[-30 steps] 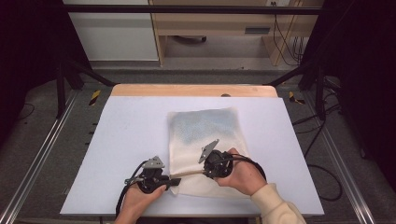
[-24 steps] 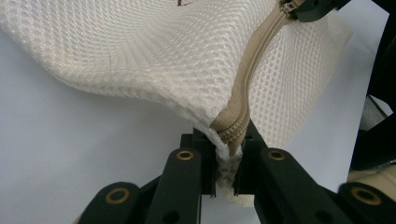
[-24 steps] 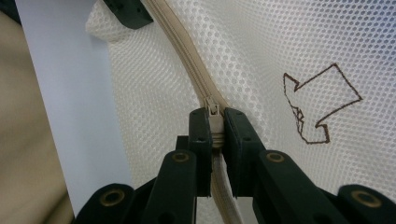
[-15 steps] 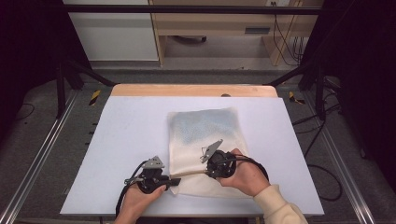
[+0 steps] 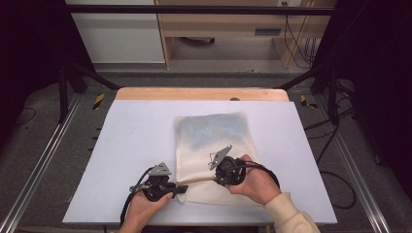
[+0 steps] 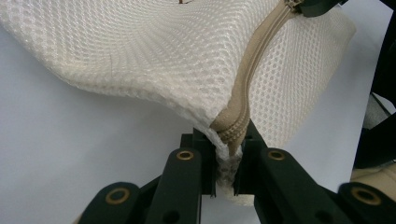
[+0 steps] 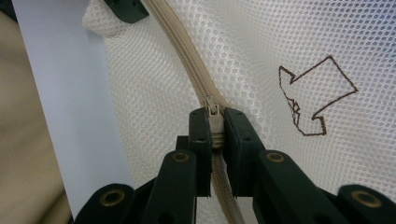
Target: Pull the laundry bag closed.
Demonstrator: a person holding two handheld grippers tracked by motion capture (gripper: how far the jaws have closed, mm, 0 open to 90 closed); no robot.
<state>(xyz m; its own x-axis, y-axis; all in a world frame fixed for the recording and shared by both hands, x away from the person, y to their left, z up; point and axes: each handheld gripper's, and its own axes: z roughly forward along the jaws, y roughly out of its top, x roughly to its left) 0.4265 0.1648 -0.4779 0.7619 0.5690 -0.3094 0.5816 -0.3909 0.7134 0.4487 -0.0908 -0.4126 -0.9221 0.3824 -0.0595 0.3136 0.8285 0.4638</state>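
While left gripper (image 6: 226, 175) pinches mesh bag's (image 5: 214, 141) edge, right gripper (image 7: 214, 140) clamps zipper pull (image 7: 213, 114).

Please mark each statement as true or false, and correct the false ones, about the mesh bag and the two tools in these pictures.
1. The left tool is clamped on the end of the zipper at a corner of the mesh bag. True.
2. The right tool is open and touches nothing. False: its jaws are shut on the zipper pull.
3. A brown arrow outline is drawn on the mesh beside the zipper. True.
4. The bag hangs fully in the air. False: most of it lies flat on the white table; the edge with the zipper is lifted.
5. The bag is solid black. False: it is cream-white mesh.
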